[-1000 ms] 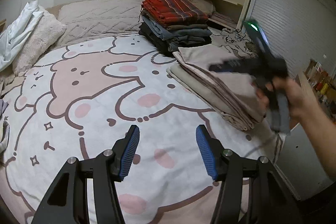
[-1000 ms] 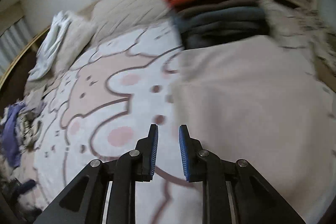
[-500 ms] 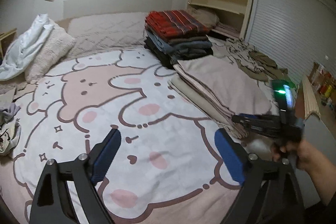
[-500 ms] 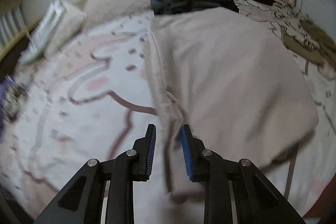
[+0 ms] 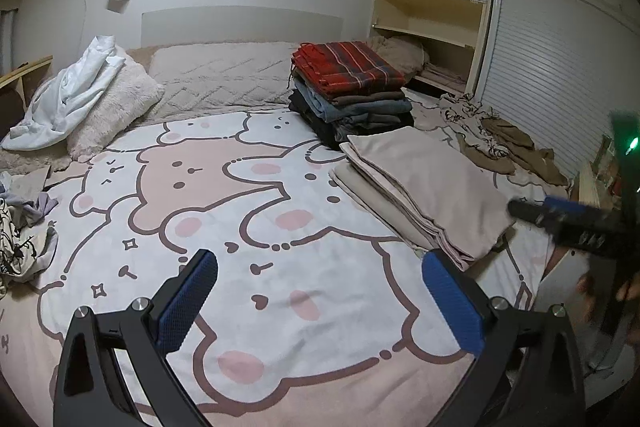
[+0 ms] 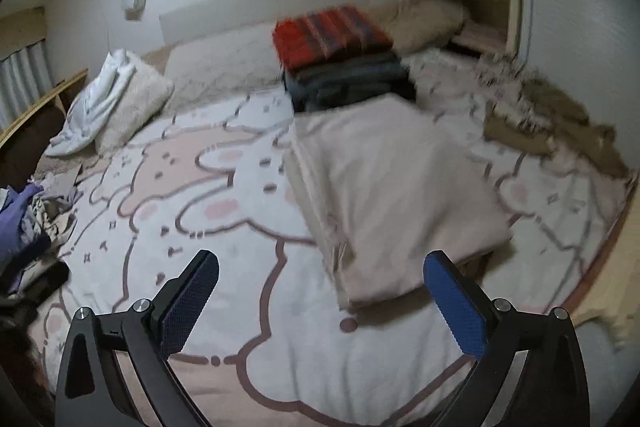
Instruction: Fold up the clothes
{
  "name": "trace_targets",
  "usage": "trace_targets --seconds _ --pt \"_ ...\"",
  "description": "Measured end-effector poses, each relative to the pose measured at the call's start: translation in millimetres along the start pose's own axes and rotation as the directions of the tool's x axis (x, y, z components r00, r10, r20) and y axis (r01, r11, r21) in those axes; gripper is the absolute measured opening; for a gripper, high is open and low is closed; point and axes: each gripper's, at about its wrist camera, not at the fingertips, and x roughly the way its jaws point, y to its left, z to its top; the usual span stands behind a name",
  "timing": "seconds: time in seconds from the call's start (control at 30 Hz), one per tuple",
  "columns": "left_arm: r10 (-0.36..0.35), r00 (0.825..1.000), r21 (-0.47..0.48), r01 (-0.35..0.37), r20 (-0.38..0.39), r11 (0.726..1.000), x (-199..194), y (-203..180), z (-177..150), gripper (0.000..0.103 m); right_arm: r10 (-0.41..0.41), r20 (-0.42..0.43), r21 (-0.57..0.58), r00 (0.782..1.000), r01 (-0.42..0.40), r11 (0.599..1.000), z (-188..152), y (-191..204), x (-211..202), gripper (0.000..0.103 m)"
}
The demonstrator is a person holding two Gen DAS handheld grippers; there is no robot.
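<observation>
- Both the left claw (image 5: pixel 320 301) and the right claw (image 6: pixel 320 301) are spread wide and empty above the bed (image 5: pixel 248 227).
- The folded beige stack (image 5: pixel 424 183) lies finished beside the folded red-topped pile (image 5: pixel 352 91).
- Judged between garments: the next move calls for reaching the unfolded clothes (image 5: pixel 504 143) near the shutter.

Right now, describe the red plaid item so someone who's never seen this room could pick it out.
Find the bed with the cartoon blanket, then the tall stack of folded clothes near the headboard on the shelf side. The red plaid item sits on top, the only bright red striped piece above darker grey and blue ones.
</observation>
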Motion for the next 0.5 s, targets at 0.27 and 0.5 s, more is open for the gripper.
trace_targets --seconds 0.27,0.5 --pt "0.01 1.0 -0.011 -0.01 0.001 1.0 -13.7 -4.8 -6.0 0.103 -0.006 0.079 -0.044 0.997 0.01 0.999 10.6 5.9 -45.4 0.103" --pt "0.004 1.0 0.003 -0.004 -0.009 1.0 -27.3 -10.2 -12.7 0.103 -0.002 0.094 -0.057 0.996 0.007 0.998 -5.8 10.7 -62.6 0.103"
